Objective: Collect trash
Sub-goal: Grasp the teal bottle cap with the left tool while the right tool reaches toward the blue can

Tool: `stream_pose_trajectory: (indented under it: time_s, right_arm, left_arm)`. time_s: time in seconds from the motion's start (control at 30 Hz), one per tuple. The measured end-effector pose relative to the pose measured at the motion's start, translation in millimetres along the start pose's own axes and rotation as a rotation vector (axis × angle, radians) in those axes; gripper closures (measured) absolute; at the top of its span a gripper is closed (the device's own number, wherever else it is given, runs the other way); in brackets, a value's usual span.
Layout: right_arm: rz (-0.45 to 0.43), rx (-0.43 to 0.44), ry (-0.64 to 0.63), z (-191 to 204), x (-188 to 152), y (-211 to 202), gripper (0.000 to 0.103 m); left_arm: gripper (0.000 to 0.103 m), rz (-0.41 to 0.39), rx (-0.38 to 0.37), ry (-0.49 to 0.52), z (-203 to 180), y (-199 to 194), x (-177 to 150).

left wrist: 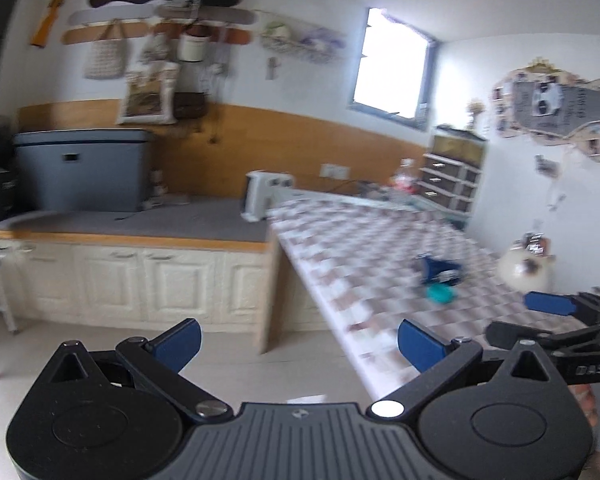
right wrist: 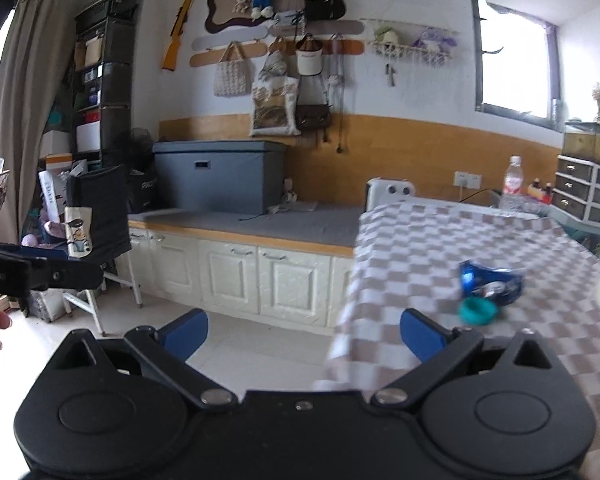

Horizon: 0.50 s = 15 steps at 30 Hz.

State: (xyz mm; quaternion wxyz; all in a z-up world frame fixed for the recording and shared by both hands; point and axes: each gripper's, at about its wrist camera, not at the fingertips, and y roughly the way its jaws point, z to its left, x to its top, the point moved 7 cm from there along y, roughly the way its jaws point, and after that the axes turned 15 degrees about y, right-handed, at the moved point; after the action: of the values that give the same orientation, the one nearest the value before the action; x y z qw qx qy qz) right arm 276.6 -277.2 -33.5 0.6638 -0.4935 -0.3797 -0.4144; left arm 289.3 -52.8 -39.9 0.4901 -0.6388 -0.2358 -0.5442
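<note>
Two tongs, the left tongs (left wrist: pixel 299 343) and right tongs (right wrist: pixel 303 333), are spread wide and pinch nothing. Ahead and to the right of both, well apart, a crumpled blue wrapper (right wrist: pixel 489 280) lies on the checked worktop (right wrist: pixel 428 240), touching a teal cap (right wrist: pixel 477 311). The wrapper's print is too blurred to read.

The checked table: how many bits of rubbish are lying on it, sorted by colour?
Blue: 1, the crumpled wrapper
Teal: 1, the small round cap, lying just in front of the wrapper
Total: 2 pieces on the checked table. The bottle stands upright at the far end and is not counted; other things there are too blurred to tell.
</note>
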Motion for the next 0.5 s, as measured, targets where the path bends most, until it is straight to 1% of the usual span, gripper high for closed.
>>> stream_pose_trajectory:
  time_s: [0.2, 0.27, 0.33, 0.5]
  right_arm:
    - [-0.062, -0.105, -0.045, -65, 23, -13, 0.0]
    - [-0.078, -0.137, -0.061, -87, 29, -15, 0.0]
    - [-0.095, -0.16, -0.068, -111, 35, -17, 0.0]
    - [-0.109, -0.2, -0.073, -158, 43, -14, 0.0]
  left_arm:
    - [0.0, -0.024, -0.131, 0.04, -65, 39, 30]
    - [0.0, -0.016, -0.188, 0.032, -86, 54, 36]
    - [0.0, -0.005, -0.229, 0.034, -108, 70, 41]
    - [0.0, 0.031, -0.301, 0.078, -158, 109, 51]
